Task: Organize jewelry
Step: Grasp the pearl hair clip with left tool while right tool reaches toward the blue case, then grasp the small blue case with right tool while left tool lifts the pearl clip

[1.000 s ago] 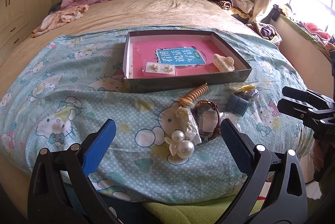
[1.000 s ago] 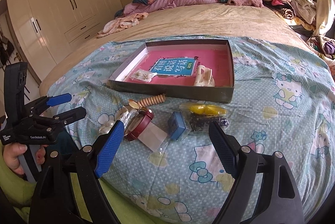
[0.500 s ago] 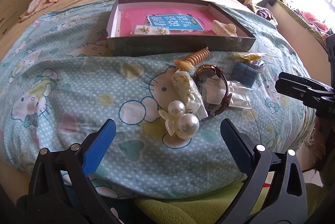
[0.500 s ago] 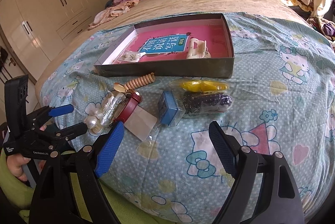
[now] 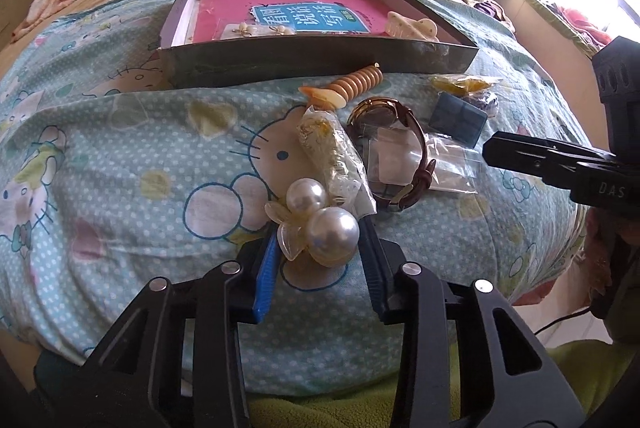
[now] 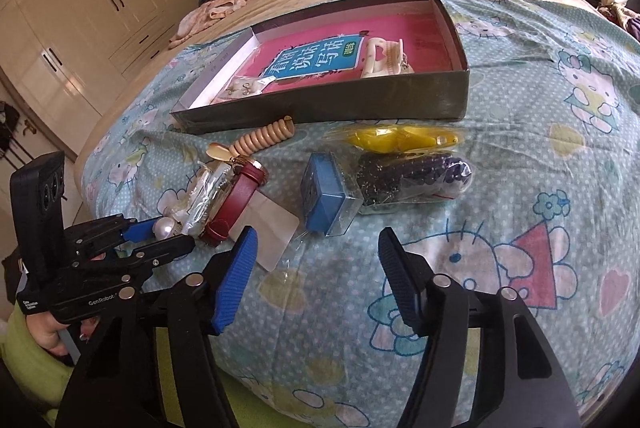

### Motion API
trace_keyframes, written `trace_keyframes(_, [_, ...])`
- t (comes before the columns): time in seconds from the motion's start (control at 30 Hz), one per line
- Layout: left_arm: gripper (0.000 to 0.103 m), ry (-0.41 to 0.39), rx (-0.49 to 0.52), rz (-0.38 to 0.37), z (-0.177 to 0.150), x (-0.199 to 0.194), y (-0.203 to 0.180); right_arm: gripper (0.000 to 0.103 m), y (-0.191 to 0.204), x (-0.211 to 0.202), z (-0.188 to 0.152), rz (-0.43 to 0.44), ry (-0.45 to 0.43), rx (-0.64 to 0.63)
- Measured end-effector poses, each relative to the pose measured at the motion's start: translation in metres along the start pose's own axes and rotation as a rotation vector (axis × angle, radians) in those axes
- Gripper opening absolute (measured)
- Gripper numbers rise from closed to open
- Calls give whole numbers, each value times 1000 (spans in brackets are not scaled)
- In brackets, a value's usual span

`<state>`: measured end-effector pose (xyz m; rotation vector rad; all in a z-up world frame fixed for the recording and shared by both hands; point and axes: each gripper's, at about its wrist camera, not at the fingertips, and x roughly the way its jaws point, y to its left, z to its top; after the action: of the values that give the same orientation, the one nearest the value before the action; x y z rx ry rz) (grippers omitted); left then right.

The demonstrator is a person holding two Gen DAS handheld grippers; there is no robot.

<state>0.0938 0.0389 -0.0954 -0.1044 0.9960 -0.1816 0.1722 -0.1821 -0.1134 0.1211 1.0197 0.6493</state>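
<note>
Left gripper [image 5: 320,248] jaws just closed on pearl hair clip [image 5: 318,224] near bedspread [image 5: 120,156] front edge; pickup likely next. Right gripper [image 6: 316,268] jaws narrowing, nothing between, over bare bedspread short of blue box [image 6: 326,194].

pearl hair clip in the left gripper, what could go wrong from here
The left gripper pinches the round pearl hair clip only by its near end, so it may slip or swing when lifted. The clear packet of gold jewelry touches the clip and could be dragged along.
</note>
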Motion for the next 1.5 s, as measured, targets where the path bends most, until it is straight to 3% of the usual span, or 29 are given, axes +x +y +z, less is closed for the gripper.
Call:
trace_keyframes(0.2, [29,-25,-39,-2,1,-9,12,32,-7,12,6,11,-5,31])
trace_keyframes(0.27, [29,-34,-48,11,2,-12,17,29,-6,13,8,18,-9,26])
trace_keyframes(0.67, [29,-36,-89,-12,5,-11,32,29,8,33,27,29,-26,-32])
trace_keyframes(0.77, [29,-45,-85,-13,4,-14,32,23,10,34,29,46,-32,-33])
trace_keyframes(1.1, [29,-147,-114,-4,19,-46,43,23,18,-3,30,74,-111,-62])
trace_keyframes(1.5, [29,-207,-149,24,65,-54,57,23,-2,-42,56,21,-238,-56])
